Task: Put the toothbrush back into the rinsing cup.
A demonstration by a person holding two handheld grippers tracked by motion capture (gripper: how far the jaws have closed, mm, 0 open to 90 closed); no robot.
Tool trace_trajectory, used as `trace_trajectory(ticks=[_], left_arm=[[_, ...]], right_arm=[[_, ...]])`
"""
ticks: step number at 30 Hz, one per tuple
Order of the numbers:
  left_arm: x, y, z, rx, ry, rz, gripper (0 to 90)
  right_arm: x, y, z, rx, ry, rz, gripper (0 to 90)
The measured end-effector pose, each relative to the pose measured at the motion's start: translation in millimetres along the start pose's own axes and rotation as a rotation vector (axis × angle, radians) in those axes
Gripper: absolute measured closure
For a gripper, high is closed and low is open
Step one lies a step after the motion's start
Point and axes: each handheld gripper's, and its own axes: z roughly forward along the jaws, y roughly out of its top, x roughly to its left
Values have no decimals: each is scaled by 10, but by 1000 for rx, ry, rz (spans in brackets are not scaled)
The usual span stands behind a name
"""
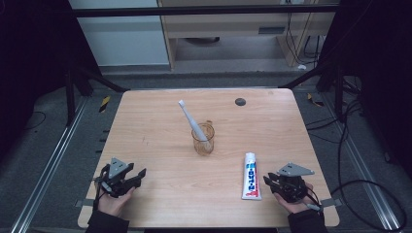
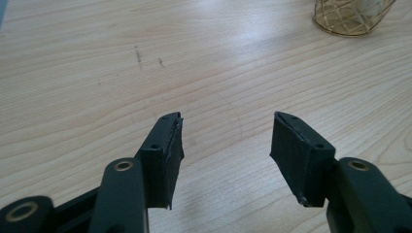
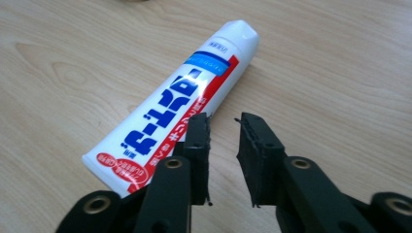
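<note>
Beside the toothpaste tube point(image 1: 250, 175), which lies flat near the table's point(image 1: 160, 121) front right edge, the right gripper point(image 1: 270, 181) rests, jaws narrowly apart on nothing. Left gripper point(image 1: 141, 175): jaws wide apart, empty.

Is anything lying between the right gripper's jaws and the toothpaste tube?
No. In the right gripper view the toothpaste tube lies just beside the right gripper, nothing between them; bare table shows through the narrow jaw gap.

Pale wooden square worktop point(image 1: 160, 160), carrying an amber patterned glass cup point(image 1: 203, 139) near centre, a white red-and-blue toothpaste tube point(image 1: 250, 175) lying flat right of it, a small dark round disc point(image 1: 240, 101) near the far edge.
</note>
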Motion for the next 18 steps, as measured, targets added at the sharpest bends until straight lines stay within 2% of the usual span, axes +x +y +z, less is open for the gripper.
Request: trace_trajectory(ticks=[5,11,18], left_arm=[[11,-11,16,7,7,14,486],[13,-14,36,33,15,7,530],[10,-14,62,48,15,12,538]], right_arm=[[63,-36,26,25,32,9,835],[141,-9,22,13,71,3,894],[204,47,50,3,114,15,900]])
